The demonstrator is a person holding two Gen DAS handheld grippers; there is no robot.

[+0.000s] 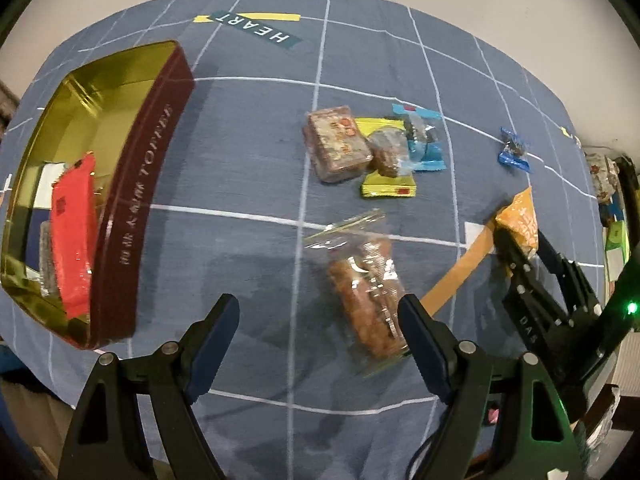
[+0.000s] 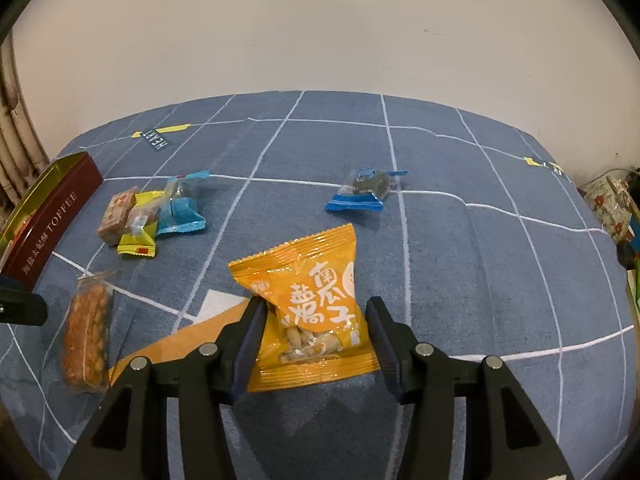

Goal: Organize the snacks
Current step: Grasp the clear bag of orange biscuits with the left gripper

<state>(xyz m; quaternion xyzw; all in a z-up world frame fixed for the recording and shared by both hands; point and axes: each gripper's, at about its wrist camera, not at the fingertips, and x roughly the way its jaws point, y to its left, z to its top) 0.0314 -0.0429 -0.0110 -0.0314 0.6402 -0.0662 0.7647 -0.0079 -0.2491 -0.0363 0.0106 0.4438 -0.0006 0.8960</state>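
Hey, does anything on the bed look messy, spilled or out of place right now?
Nothing is spilled or torn. Three snacks lie heaped in a pile beside the toffee tin, overlapping at odd angles. One blue-wrapped candy sits alone, farther away. The orange packet sits between the right tongs.

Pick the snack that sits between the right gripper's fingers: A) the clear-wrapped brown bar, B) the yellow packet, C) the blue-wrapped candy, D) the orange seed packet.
D: the orange seed packet lies between the fingers of the right gripper, which stand open around it.
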